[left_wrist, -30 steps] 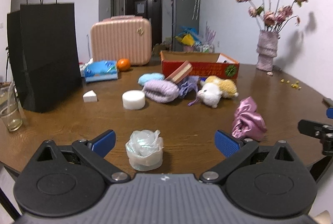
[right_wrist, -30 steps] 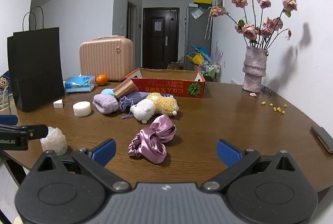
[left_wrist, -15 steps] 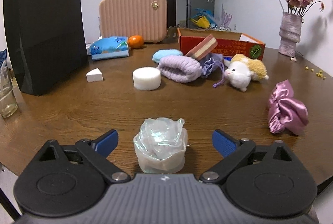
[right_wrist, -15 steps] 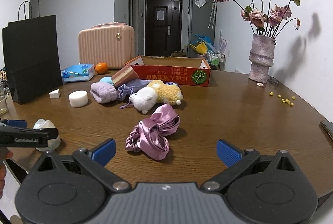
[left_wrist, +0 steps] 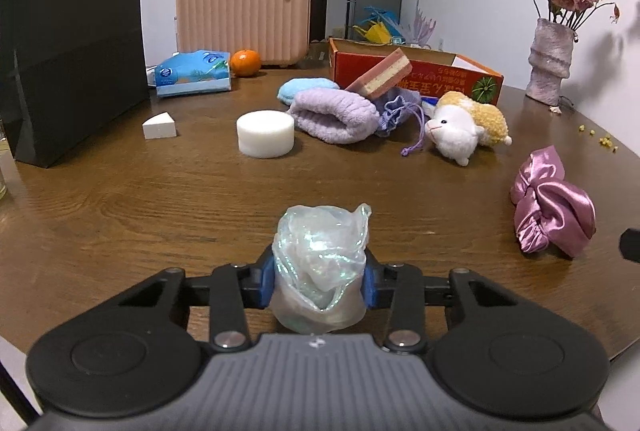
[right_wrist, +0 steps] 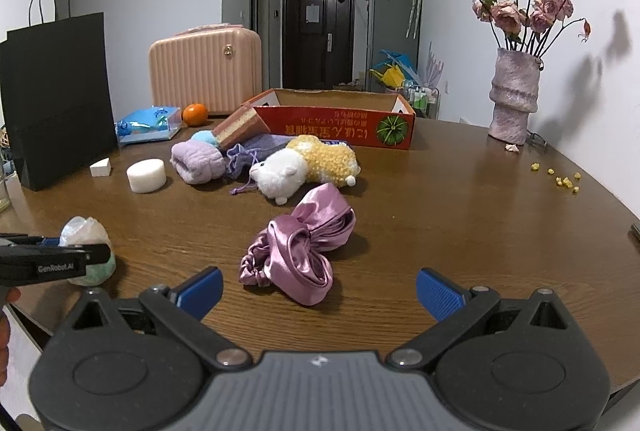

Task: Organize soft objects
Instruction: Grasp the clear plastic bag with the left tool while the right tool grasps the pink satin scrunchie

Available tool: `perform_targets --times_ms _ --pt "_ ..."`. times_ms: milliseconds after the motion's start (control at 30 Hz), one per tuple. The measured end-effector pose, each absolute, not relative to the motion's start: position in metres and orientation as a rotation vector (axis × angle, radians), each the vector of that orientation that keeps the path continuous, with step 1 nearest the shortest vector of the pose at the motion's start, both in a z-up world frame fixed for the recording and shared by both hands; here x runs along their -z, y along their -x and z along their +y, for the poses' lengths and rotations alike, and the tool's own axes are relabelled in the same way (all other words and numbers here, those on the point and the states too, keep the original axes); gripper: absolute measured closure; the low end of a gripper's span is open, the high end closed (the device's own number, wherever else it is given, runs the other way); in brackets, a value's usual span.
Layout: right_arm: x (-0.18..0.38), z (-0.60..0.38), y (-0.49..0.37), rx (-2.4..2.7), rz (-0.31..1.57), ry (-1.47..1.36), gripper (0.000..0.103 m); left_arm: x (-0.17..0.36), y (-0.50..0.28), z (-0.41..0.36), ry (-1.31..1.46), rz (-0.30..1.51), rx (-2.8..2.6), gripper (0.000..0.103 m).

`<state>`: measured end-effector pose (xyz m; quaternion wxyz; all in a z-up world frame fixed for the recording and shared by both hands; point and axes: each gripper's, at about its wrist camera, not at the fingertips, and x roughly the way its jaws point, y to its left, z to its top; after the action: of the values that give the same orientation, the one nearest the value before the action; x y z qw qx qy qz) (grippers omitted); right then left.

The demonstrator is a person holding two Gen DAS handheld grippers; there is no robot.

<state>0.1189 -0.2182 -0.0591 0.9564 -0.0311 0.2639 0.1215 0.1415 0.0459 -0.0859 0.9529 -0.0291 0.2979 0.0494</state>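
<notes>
Clamping a translucent iridescent soft ball (left_wrist: 320,271) between its blue pads (left_wrist: 265,283), the left claw (left_wrist: 319,285) is grasping it at the near edge of the wooden counter (left_wrist: 160,199). The right claw (right_wrist: 319,289) is hanging released, fingers spread wide, just behind a pink satin scrunchie (right_wrist: 298,255) that is lying on the counter.

Lying farther out, mid-counter:
- a white round sponge (left_wrist: 265,133), with a white wedge sponge (left_wrist: 159,125) to its left;
- a lilac rolled towel (left_wrist: 334,115), touching a purple drawstring pouch (left_wrist: 396,109);
- a plush sheep (left_wrist: 464,129) on its side;
- a pink layered sponge block (left_wrist: 380,73), leaning tilted against a red cardboard box (left_wrist: 440,81).

Standing at the margins: a black paper bag (left_wrist: 72,43) to the left, a vase of dried roses (left_wrist: 550,65) to the right.
</notes>
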Motion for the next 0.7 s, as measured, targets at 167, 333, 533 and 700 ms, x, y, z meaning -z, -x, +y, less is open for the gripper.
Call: perform_targets --times_ms 167,333,533,700 --pt "0.062 -0.215 -0.125 -0.25 0.549 0.073 0.0 0.084 -0.146 0.044 0.057 0.596 -0.085 0.063" --pt "0.064 -0.211 -0.136 -0.246 0.553 0.088 0.0 0.075 -0.149 0.041 0.052 0.564 -0.067 0.063" --pt "0.069 -0.205 -0.158 -0.248 0.565 0.095 0.0 0.065 -0.157 0.037 0.049 0.531 -0.051 0.063" --pt "0.077 -0.196 -0.178 -0.256 0.589 0.096 0.0 0.061 -0.166 0.034 0.049 0.522 -0.04 0.063"
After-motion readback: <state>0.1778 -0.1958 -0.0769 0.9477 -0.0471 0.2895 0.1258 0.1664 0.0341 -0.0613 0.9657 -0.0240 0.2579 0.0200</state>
